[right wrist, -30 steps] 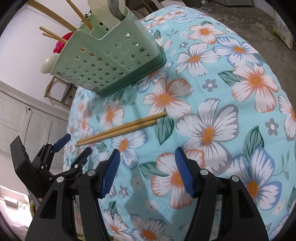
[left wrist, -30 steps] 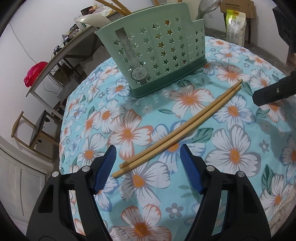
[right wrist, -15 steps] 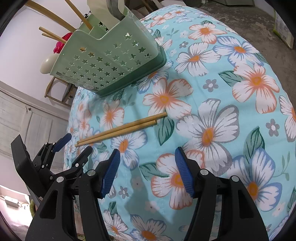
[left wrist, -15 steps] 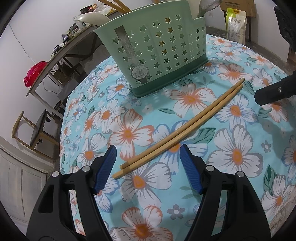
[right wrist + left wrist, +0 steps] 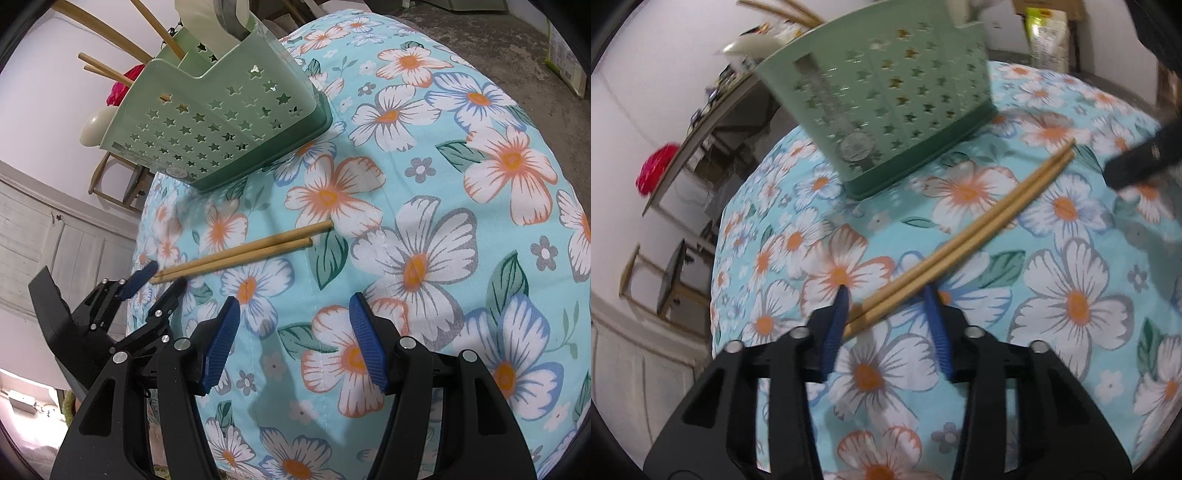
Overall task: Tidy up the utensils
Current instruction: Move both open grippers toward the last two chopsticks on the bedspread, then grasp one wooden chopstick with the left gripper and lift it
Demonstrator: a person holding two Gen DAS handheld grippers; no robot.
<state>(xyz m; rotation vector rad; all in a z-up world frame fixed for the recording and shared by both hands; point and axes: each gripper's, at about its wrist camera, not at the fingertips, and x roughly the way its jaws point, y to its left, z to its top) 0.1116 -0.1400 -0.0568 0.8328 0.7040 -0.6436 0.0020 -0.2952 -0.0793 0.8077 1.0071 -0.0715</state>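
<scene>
The green basket (image 5: 221, 122) is the landmark here, standing on the flowered tablecloth (image 5: 417, 258) with its star-punched wall facing the grippers; a few sticks and a pale spoon already lean out of its top.

Furthest left of the basket, the left gripper (image 5: 886, 295) has its blue pads either side of the near ends of the pair of chopsticks (image 5: 960, 240). Its jaws have just been closing, and the chopsticks lie between them, but from the wrist view the pads look not quite pressed home yet, so I would call it narrowing rather than clamped.

The chopsticks lie on the cloth in front of the basket, side by side and touching along most of their length, slanting away from the left gripper with the far ends nearer the basket's right corner. They are plain pale wood, round, tapering slightly.

They ought to handle as light, stiff and rather smooth things. Two held together may well roll or scissor against each other. I would judge the grip best taken a little way in from the ends, across both sticks, squarely.

Right of the basket and nearer me, the right gripper (image 5: 293, 334) hangs over bare cloth with jaws apart and nothing between them.
</scene>
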